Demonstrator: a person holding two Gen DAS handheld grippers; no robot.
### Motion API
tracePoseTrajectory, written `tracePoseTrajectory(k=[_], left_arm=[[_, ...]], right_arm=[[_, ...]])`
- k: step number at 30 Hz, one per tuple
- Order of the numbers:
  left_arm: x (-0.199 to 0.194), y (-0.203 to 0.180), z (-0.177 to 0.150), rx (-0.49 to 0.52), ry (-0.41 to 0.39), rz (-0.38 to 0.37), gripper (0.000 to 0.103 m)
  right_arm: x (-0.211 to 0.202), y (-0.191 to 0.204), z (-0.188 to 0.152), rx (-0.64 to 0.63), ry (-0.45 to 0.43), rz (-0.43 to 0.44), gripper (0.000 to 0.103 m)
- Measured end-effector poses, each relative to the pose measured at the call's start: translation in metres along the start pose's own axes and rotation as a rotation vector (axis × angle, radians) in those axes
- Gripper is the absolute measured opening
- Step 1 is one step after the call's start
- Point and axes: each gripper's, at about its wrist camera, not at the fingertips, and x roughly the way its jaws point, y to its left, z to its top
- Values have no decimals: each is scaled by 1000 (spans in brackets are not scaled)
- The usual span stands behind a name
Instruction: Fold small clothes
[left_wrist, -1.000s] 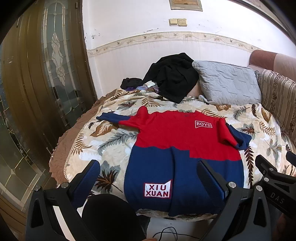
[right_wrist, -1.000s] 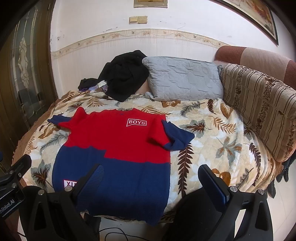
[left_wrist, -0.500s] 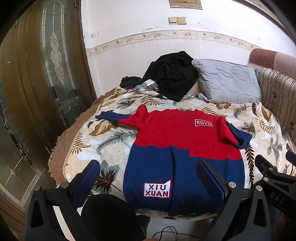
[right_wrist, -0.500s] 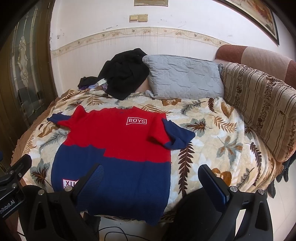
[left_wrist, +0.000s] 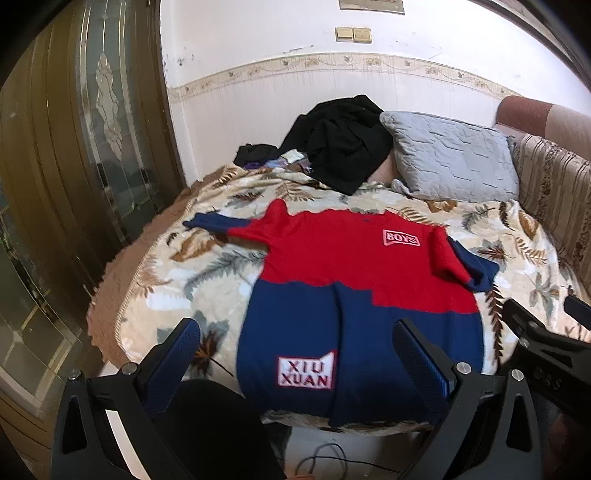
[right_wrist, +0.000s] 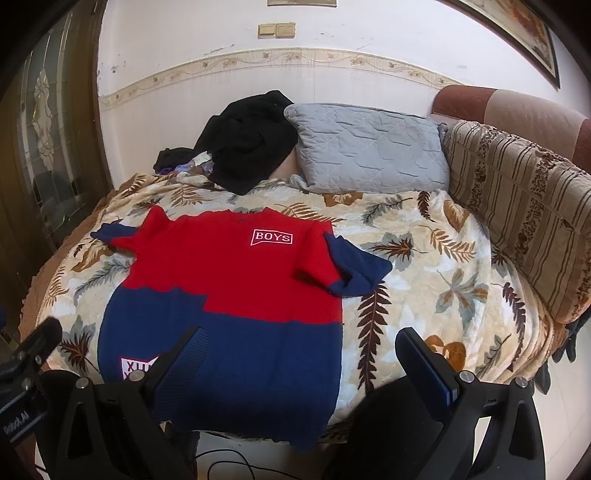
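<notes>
I've got the red-and-navy sweater (left_wrist: 354, 295) lying flat on the bed (right_wrist: 424, 258), just short of the grey pillow (right_wrist: 369, 151). Left gripper (left_wrist: 299, 358) and right gripper (right_wrist: 306, 362) both gape wide, empty, hovering over its hem.

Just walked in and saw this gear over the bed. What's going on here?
A person holds two grippers above a red and blue sweater spread flat on the leaf-print blanket. The left gripper and right gripper both hover with jaws open, touching nothing. No fold is made yet; one sleeve lies bunched.
</notes>
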Motion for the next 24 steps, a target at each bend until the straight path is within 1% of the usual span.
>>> tracePoseTrajectory(k=[1, 3, 4, 5, 7, 9, 11, 13, 16, 18, 20, 21, 22, 23, 24], left_arm=[[-1, -1, -3, -4, 7, -18, 103], [-3, -4, -12, -10, 24, -85, 103], [-6, -8, -17, -4, 29, -130, 103], [-8, -10, -19, 3, 30, -151, 103], [-13, -13, -20, 15, 15, -165, 103], [-20, -14, -21, 14, -22, -167, 103], [-21, -15, -19, 19, -29, -185, 103], [-14, -14, -16, 15, -17, -164, 103], [2, -6, -4, -12, -6, -107, 103], [18, -1, 13, -22, -17, -61, 103], [35, 4, 32, -39, -54, -17, 103], [45, 6, 41, -46, -82, 9, 103], [57, 7, 51, -48, -108, 39, 103], [73, 6, 61, -45, -125, 75, 103], [92, 5, 71, -42, -121, 96, 103]], right_arm=[[1, 0, 0, -1, -1, -1, 103], [3, -1, 1, -1, 0, -2, 103], [3, -1, 1, -2, 0, -3, 103], [3, -1, 1, -3, -1, -5, 103], [6, -3, 3, 3, 0, -6, 103], [10, -5, 4, 10, -2, -8, 103], [15, -8, 7, 13, 2, -10, 103], [22, -11, 10, 17, 6, -12, 103], [35, -19, 13, 25, 8, -21, 103], [51, -33, 17, 51, 21, -18, 103], [70, -52, 22, 92, 44, -17, 103], [78, -59, 23, 108, 54, -8, 103], [92, -71, 25, 137, 71, 22, 103], [102, -80, 26, 161, 88, 48, 103], [117, -91, 27, 200, 117, 80, 103]])
